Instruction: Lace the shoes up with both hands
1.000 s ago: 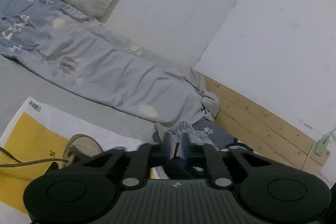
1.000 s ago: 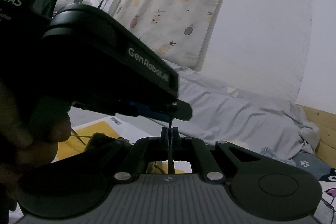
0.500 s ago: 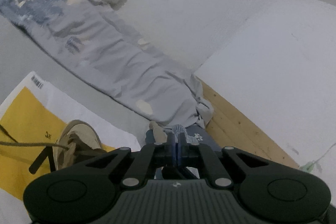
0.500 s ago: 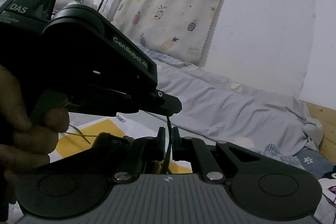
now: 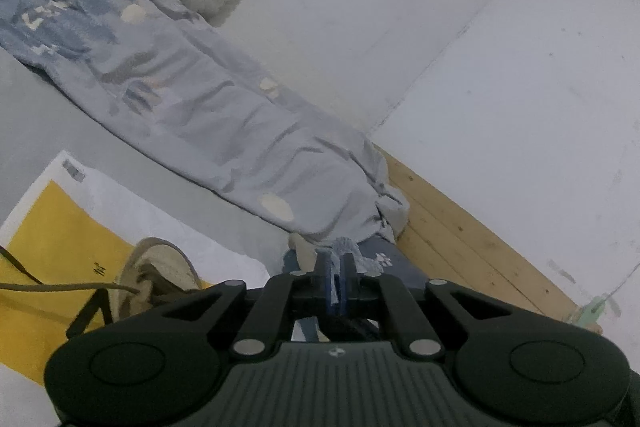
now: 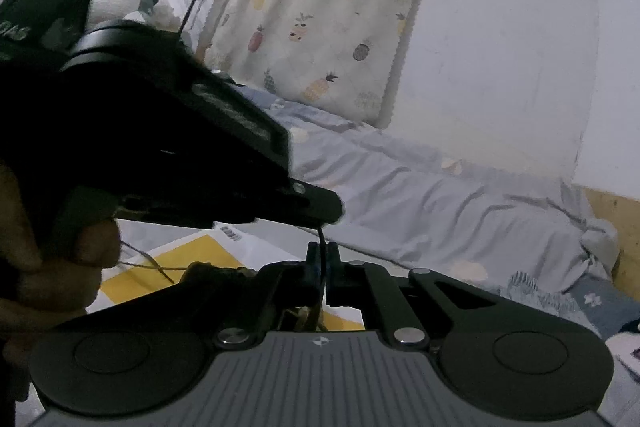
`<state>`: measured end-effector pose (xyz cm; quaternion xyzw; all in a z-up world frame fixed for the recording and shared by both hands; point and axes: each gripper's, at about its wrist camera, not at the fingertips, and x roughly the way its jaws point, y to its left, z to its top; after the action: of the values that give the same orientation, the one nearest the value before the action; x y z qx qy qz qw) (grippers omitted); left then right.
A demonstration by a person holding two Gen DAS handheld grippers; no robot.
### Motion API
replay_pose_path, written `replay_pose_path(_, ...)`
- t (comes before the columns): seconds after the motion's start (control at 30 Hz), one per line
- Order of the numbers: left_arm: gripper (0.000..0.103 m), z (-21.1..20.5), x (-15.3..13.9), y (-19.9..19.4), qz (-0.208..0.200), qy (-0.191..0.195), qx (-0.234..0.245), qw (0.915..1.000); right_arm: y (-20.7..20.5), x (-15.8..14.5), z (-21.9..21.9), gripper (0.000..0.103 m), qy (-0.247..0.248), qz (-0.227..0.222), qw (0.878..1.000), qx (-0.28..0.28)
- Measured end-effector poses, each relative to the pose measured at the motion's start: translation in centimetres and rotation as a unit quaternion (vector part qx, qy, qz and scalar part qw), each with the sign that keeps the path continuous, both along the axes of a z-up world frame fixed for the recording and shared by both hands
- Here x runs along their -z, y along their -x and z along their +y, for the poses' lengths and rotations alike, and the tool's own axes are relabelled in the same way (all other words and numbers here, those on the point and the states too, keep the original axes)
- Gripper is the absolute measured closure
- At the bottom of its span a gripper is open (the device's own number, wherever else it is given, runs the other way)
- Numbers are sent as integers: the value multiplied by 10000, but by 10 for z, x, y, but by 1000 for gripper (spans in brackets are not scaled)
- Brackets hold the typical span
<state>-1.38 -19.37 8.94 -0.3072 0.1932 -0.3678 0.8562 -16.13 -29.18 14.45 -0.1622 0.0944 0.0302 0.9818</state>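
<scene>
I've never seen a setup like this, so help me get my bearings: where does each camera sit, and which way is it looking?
Left wrist view: sits on the left gripper, looking along its fingers, slightly downward, at the tan shoe on yellow-and-white paper, blue bedding and white wall; its jaws are opening.
Right wrist view: sits on the right gripper, shut on a dark shoelace; it faces the pineapple curtain, with the left gripper and the person's hand beside it.
Shared: bedding, curtain, paper.

Left gripper [image 5: 334, 277] opening; right gripper [image 6: 321, 263] closed.
</scene>
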Motion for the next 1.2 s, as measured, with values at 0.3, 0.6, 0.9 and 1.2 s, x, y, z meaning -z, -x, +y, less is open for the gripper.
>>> replay_pose_path(0.3,46,23,3,-6,290,-342,-525,9976,-15,-32,-54,103,-493,-395,9941,879)
replay_pose_path(0.6,46,43,4,-5,209,-1142,-805,9900,-27,-78,-128,103,-790,-1129,9690,2053)
replay_pose_path(0.9,50,46,18,-8,495,-1638,-464,9842,-51,-48,-64,103,-243,53,9987,435)
replay_pose_path(1.2,74,44,24,-11,588,-1749,-288,9824,-51,8,0,103,883,1085,9861,-895)
